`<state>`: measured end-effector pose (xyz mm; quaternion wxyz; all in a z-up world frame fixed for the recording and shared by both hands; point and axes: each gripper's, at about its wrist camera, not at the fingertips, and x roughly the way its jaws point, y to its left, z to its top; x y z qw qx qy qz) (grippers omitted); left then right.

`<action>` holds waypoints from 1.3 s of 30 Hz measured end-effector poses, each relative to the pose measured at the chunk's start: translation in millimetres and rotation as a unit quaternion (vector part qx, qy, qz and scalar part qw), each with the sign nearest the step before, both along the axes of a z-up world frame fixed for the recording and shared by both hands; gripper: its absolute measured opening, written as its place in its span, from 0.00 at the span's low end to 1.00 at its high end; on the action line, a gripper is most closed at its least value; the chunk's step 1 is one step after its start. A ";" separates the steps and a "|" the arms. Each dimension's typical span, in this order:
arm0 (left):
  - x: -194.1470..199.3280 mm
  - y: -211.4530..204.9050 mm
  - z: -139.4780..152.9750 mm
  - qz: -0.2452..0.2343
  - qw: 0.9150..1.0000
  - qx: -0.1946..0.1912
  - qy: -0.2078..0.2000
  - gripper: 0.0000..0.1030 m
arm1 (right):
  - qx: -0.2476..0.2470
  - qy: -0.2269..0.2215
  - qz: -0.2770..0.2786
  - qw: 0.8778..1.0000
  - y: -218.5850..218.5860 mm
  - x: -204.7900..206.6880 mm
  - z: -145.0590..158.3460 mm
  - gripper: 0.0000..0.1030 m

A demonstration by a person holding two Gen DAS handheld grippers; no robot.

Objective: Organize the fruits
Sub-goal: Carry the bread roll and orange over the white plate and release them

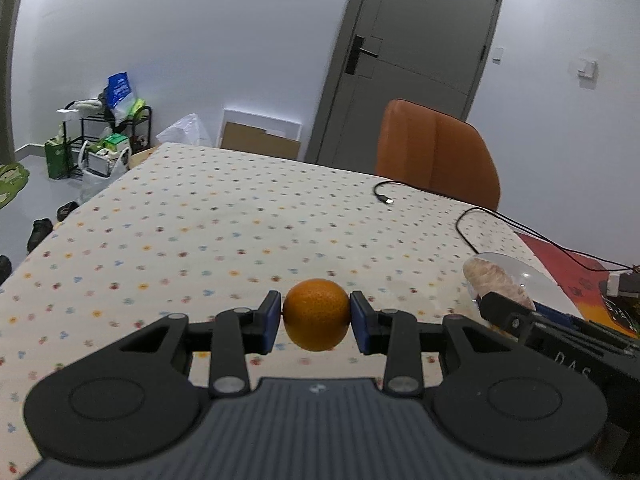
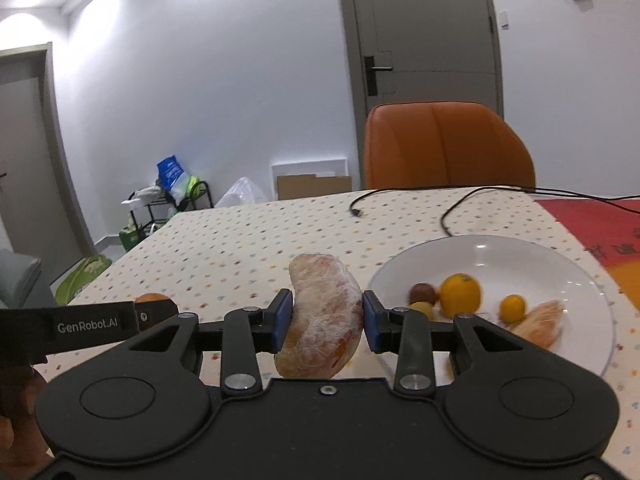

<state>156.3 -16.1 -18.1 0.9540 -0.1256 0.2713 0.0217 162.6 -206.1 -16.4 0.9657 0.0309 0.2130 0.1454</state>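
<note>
Fruits were held in both claws above a table (image 1: 200, 216) covered with a dotted cloth. An orange (image 1: 316, 314) was pinched in the left gripper (image 1: 316, 322), seated squarely between the two blue pads (image 1: 270, 322) and touching both, with its lower half hanging just below the fingertips and clear of the cloth. To the right of that claw, the edge of a white plate (image 1: 532, 280) could be seen, partly hidden by the other tool.

A wrapped pomelo segment (image 2: 324, 320) — pale pink, curved, covered in clear film — was clamped in the right gripper (image 2: 326, 322). It stood roughly upright between the pads (image 2: 283, 320), rising above the fingertips and reaching down toward the claw's body. Just to the right of this claw, and slightly ahead of it, the white plate (image 2: 560, 264) was seen resting on the cloth. On the plate lay a larger orange fruit (image 2: 460, 294), a smaller orange fruit (image 2: 513, 308), a brown round fruit (image 2: 422, 293), a yellowish fruit (image 2: 422, 309) partly hidden behind the right finger, and another peeled segment (image 2: 540, 322) — all somewhat blurred.

To the left of the right claw, the left tool's arm could be seen. Black cables (image 2: 452, 216) trailed across the far part of the table, and an orange chair (image 2: 444, 144) stood beyond it.
</note>
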 end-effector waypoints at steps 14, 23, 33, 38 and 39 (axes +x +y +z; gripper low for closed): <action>17.5 -61.4 6.8 -0.037 0.999 0.021 -0.004 0.35 | 0.030 -0.009 -0.031 0.999 -67.2 8.0 -1.0 0.34; 29.4 -97.4 5.3 -0.059 0.998 0.028 -0.002 0.35 | 0.033 -0.010 -0.046 0.998 -102.4 16.4 -3.9 0.34; 41.5 -132.4 2.5 -0.074 0.996 0.045 0.001 0.35 | 0.032 -0.009 -0.055 0.998 -130.8 26.0 -8.4 0.34; 52.5 -147.7 4.8 -0.084 0.995 0.048 0.001 0.35 | 0.037 -0.007 -0.058 0.998 -140.4 30.0 -11.0 0.34; 54.0 -151.0 5.1 -0.086 0.995 0.051 0.000 0.35 | 0.038 -0.006 -0.058 0.998 -141.7 30.5 -11.2 0.34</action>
